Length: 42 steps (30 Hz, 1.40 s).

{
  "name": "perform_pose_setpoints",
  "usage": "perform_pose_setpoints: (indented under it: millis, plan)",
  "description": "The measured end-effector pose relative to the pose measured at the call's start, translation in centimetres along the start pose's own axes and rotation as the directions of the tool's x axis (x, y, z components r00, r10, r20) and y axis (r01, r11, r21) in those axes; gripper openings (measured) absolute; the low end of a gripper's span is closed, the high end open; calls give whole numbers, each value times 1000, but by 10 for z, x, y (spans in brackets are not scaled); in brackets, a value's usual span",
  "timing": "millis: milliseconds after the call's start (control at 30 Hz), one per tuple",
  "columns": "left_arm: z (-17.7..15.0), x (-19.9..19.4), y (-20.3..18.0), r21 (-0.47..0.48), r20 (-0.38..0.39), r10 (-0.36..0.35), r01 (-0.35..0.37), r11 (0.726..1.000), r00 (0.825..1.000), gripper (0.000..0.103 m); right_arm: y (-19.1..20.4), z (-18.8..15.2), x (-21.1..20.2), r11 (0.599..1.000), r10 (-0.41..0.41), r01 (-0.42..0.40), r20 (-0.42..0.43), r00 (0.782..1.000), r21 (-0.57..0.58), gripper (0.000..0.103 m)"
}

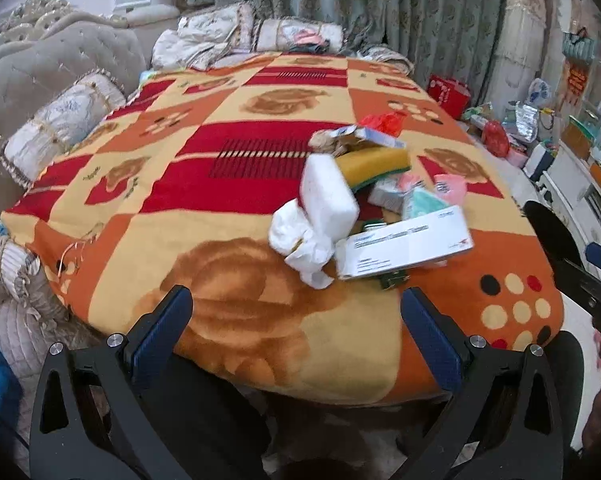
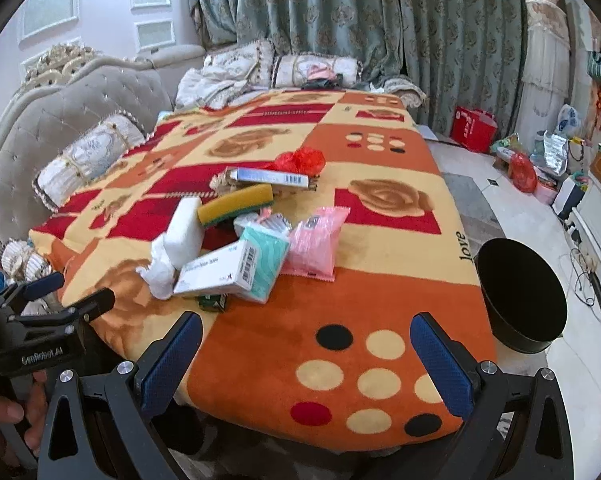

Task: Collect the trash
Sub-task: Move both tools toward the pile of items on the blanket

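Left tool (image 1: 296, 320), right tool (image 2: 306, 346) both wide, empty — crumpled tissue (image 1: 300, 240), flat cardboard box (image 1: 404, 246) on plush blanket (image 1: 236, 320)

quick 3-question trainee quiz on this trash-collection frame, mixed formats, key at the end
1. True or false: both grippers have open jaws holding nothing.
2. Which item lies under the yellow sponge? A) white foam block B) pink packet C) red bag
3. Fill in: the black bin stands off the blanket's ____ edge in the right wrist view.

Key: 1 true; 2 A; 3 right.
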<state>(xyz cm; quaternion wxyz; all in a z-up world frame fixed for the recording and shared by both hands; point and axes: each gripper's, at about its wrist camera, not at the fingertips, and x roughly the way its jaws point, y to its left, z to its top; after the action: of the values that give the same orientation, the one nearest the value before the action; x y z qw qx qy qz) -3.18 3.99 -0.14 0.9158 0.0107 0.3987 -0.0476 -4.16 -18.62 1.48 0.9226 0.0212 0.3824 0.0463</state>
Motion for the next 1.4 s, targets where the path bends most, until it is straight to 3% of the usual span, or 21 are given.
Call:
perform_pose_setpoints:
  millis: [200,933,1233,1400]
  plan:
    - [-5,-16,-11,47,65,-19,16,999,998,103,-4,6,2,998,-24,23,21,999,53,103]
    - [-14,0,22,-6,33,-93,93,996,995,103,47,21,2,996,-82,84,51,995,-31,103]
    - [-14,10,23,-6,20,-77,77,997,997,103,41,21,8,998,-66,67,41,997,-20,103]
    - [-13,20,32,-18,4,-48,48,999,999,103,31,17,13,1000,-17,17,42,999,-9,103]
